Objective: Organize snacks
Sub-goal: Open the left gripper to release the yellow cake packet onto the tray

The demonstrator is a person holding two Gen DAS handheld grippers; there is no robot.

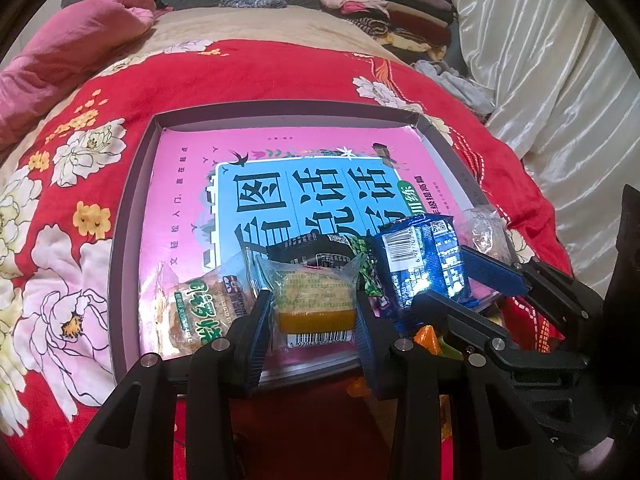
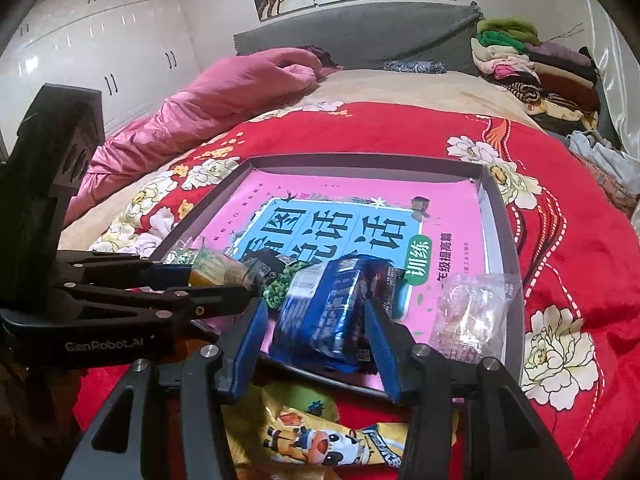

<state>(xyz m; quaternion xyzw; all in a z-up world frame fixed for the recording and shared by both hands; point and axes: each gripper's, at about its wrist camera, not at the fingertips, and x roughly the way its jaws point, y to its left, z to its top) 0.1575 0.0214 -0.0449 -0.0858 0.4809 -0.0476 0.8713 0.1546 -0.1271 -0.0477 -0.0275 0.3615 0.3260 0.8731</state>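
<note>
A shallow grey box [image 1: 132, 184] lined with a pink book lies on the red floral bedspread. My left gripper [image 1: 312, 312] is shut on a clear-wrapped yellow cake [image 1: 316, 300] over the box's near edge. A bread packet [image 1: 204, 312] lies to its left; a black and a green packet [image 1: 320, 250] lie behind. My right gripper [image 2: 316, 320] is shut on a blue snack packet [image 2: 328, 312], also in the left wrist view [image 1: 424, 260], just over the box's near right part. A clear candy packet [image 2: 472, 316] lies in the right corner.
A yellow cartoon-cow packet [image 2: 320, 440] lies on the bedspread in front of the box. A pink quilt [image 2: 208, 96] lies at the far left. Folded clothes [image 2: 536, 68] are stacked at the far right. White curtain [image 1: 560, 80] hangs on the right.
</note>
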